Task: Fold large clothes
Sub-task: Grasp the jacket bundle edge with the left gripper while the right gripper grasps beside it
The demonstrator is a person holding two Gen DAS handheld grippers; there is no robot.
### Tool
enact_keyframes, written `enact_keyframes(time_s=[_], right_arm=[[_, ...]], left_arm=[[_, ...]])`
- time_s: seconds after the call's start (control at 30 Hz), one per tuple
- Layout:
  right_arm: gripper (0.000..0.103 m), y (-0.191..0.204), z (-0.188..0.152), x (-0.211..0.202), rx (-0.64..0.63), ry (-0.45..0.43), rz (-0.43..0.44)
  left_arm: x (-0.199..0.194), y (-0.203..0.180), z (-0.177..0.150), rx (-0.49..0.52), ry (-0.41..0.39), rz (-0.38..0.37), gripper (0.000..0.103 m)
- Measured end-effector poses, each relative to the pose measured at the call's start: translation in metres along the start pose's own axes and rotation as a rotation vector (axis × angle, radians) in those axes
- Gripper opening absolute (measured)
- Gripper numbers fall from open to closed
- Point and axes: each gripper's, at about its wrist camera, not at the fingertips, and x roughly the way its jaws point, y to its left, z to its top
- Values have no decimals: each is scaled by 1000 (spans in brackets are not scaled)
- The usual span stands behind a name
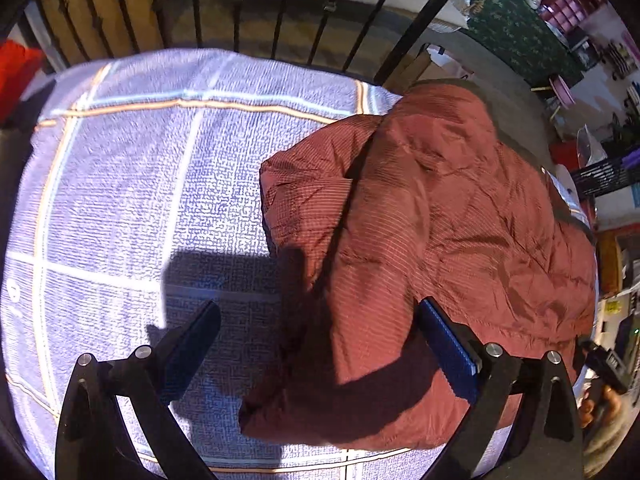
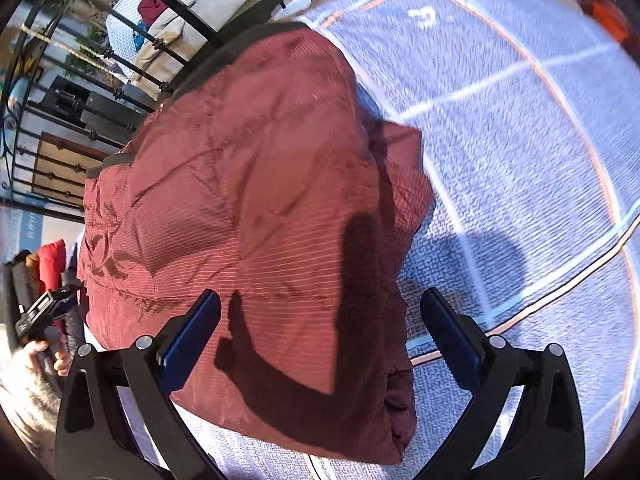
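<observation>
Left wrist view first: your left gripper (image 1: 320, 344) hangs with its jaws spread wide and nothing between them, its blue-padded fingers (image 1: 450, 346) poised above the near edge of the maroon quilted jacket (image 1: 420, 232). The jacket lies bunched and folded over itself on a lilac plaid bedspread (image 1: 132, 184), toward that view's right side and reaching nearly to the far edge by the black metal railing (image 1: 288, 12). At the right rim of this view your other hand (image 1: 600, 404) grips a black handle.

From the right wrist view, your right gripper (image 2: 320, 336) is likewise parted and holds nothing, hovering over the near part of the jacket (image 2: 248, 184), with one finger over cloth and the other over bare bedspread (image 2: 520, 152). Gripper shadows fall across the fabric. A hand (image 2: 48, 354) shows at the left rim, and the railing (image 2: 80, 92) stands beyond the jacket.
</observation>
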Motion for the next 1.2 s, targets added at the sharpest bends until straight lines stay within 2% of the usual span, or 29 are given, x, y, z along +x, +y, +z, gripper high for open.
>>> enact_keyframes(time_s=[0.13,0.27,0.4,0.63,0.73,0.77,0.8,0.83,0.97,1.07,1.1,1.2], right_arm=[[98,-12,4,12,40,30,58],[98,-20,7,20,41,43,97],[98,-25,10,24,24,52,116],[98,-31,21,38,72,63,157],[98,-29,21,38,68,64,158],[94,-28,21,37,63,60,155],[86,-25,21,36,51,54,159],[84,-24,20,34,43,49,162],[67,-16,17,29,39,32,147],[46,-9,15,21,30,19,143],[39,-5,14,19,16,14,135],[30,14,9,7,-46,-17,79]], left_arm=[[24,6,13,7,53,-35,98],[39,-3,23,73,61,-26,98],[51,-7,32,47,83,-46,98],[61,-9,38,31,107,-81,98],[60,-11,38,45,104,-75,97],[58,-15,37,60,93,-72,91],[58,-19,40,71,86,-71,87],[56,-23,39,85,74,-58,85],[46,-38,36,118,33,-49,62],[34,-47,30,143,6,-36,44],[30,-49,28,148,-1,-32,37],[17,-57,22,151,-36,-26,26]])
